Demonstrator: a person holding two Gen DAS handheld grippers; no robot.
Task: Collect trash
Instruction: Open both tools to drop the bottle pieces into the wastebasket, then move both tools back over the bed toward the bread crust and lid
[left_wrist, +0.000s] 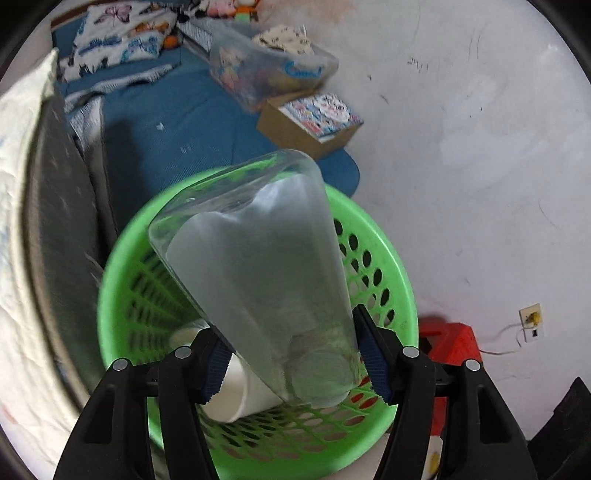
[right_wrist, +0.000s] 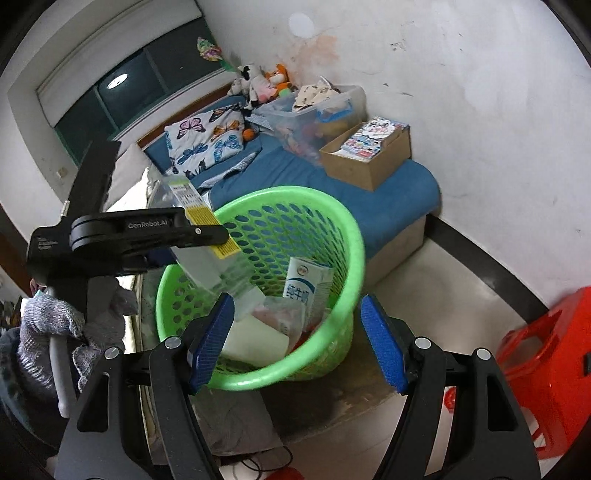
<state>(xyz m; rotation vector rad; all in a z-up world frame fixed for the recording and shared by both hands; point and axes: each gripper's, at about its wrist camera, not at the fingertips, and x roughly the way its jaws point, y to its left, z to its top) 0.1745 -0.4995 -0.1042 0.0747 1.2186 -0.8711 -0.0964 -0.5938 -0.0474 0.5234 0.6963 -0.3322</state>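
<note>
**Fingers pinch bottle over the basket**

Fingers (left_wrist: 216, 360) of the left gripper (left_wrist: 295, 363) clamp one clear bottle (left_wrist: 258, 258), neck end in the grip, long axis tilted up and away over the green basket (right_wrist: 343, 236). It hangs above the basket's mouth, so a release should drop it in. Right gripper (right_wrist: 297, 341) hovers beside the basket's near rim, spread wide, empty. Inside the basket: one milk carton (right_wrist: 306, 291), one white cup (left_wrist: 236, 395).
</note>
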